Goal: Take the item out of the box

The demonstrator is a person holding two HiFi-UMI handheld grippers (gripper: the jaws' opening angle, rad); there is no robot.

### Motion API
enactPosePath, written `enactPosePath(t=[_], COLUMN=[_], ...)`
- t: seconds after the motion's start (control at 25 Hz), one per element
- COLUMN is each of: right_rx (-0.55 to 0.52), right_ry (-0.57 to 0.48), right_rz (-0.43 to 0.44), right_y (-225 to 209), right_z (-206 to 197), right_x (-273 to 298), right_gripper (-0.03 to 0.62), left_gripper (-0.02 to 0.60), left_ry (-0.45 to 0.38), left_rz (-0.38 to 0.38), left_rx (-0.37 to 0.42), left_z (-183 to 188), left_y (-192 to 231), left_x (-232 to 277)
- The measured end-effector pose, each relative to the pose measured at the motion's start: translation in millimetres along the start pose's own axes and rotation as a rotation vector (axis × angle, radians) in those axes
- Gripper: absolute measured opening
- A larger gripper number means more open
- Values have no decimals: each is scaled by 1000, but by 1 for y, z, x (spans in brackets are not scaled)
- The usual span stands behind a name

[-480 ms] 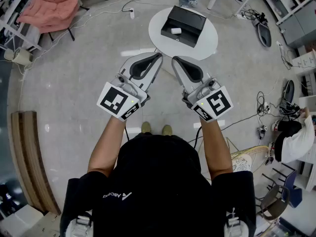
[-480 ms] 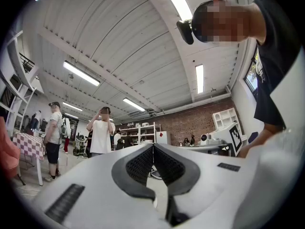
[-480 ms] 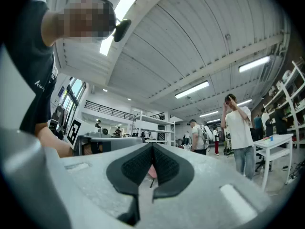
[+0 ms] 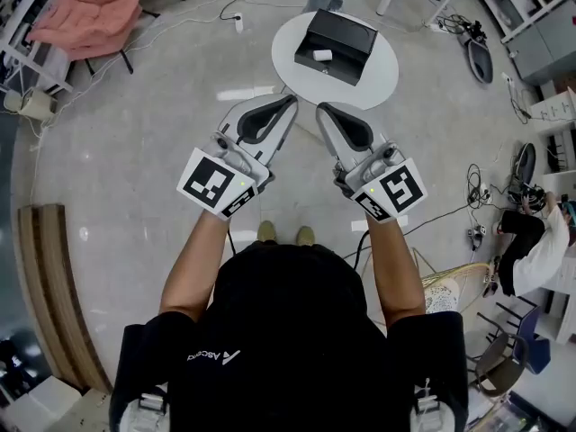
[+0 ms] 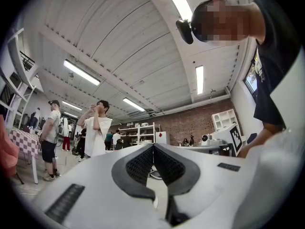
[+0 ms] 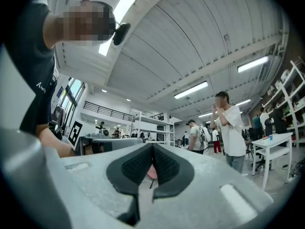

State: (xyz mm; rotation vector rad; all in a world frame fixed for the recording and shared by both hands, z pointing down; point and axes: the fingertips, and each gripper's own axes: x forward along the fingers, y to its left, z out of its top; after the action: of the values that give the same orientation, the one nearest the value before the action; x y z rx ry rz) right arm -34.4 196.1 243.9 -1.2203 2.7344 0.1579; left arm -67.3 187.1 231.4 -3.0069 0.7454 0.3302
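A black open box [image 4: 335, 45] stands on a round white table [image 4: 378, 77] at the top middle of the head view, with a small white item [image 4: 321, 55] inside it. My left gripper [image 4: 290, 102] and right gripper [image 4: 320, 108] are held side by side in the air, short of the table's near edge, tips pointing toward it and slightly upward. In the left gripper view the gripper [image 5: 153, 147] has its dark pads pressed together with nothing between them. The right gripper view shows the same of the right gripper [image 6: 152, 147]. The box appears in neither gripper view.
Pink cloth [image 4: 90, 12] lies on a chair at the top left. Wooden boards [image 4: 58, 286] lie on the floor at the left. Cables [image 4: 477, 207] run across the floor at the right, near a crouching person [image 4: 540, 250]. Other people [image 5: 97, 128] stand in the room.
Both grippers keep their places and stay shut. The person at the right edge has shifted a little.
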Motion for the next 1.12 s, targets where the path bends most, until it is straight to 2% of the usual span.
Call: enactPosePath(t=[0.68,0.92,1.12], right_rx=[-33,-38,-37], right_ry=[24,31,28], right_rz=[-93,-99,-96], right_y=[3,-18,-58], right_z=[-16,-23,-38], right_x=[51,66,77], right_gripper=[2,2,2], left_gripper=[2,2,2], left_ry=[-27,-22,-15], left_rz=[-25,-23,-12], left_rx=[-11,-16,-5], left_z=[0,-6,-24], left_y=[76,100,126], left_x=[-34,-22,9])
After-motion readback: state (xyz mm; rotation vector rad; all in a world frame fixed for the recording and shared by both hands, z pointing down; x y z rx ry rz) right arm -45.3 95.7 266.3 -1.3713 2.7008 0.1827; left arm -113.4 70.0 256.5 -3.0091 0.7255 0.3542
